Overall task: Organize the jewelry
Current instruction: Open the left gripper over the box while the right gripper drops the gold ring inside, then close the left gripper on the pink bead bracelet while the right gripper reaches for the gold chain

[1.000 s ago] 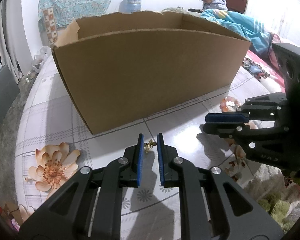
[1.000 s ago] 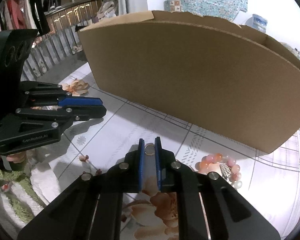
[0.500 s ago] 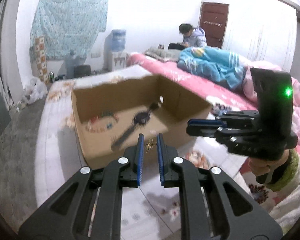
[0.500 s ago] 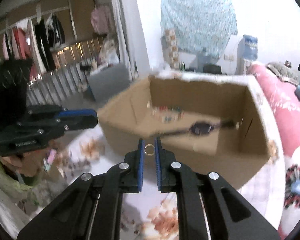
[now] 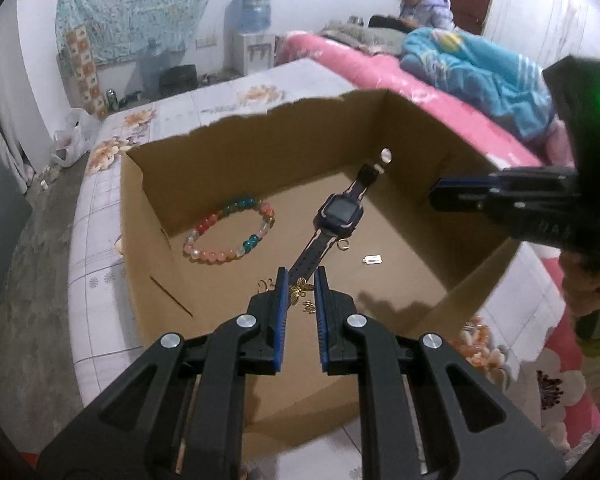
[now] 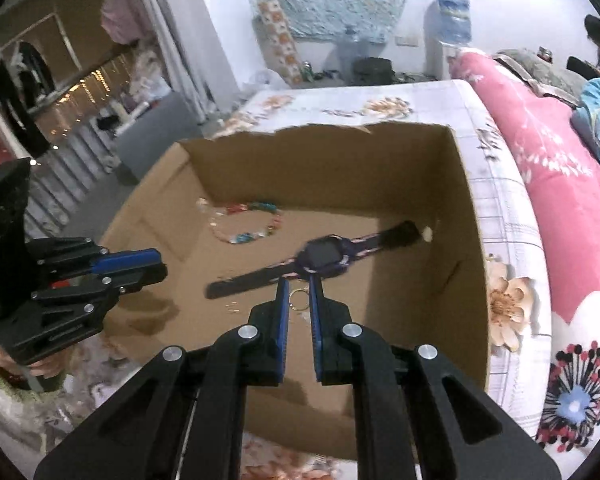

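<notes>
Progress is judged as partial: several pieces are already stowed and two more are in transit.

The cardboard box (image 5: 151,216) sits on a floral-covered surface. Its floor, from left to right in the left wrist view, carries a beaded bracelet (image 5: 229,232), a small gold piece (image 5: 264,285), a watch (image 5: 334,220), a loose ring (image 5: 343,245) and a small tag-like item (image 5: 372,259).

The left gripper (image 5: 300,289) is above the box's near edge, jaws closed on a gold butterfly-shaped charm (image 5: 301,289).

The right gripper (image 6: 298,298) is likewise above the box opening, jaws pinching a thin gold ring (image 6: 298,299).

Remaining work: release both pieces into the box. An orange beaded item (image 5: 478,336) lies outside the box at its right corner, apparently not yet collected.
</notes>
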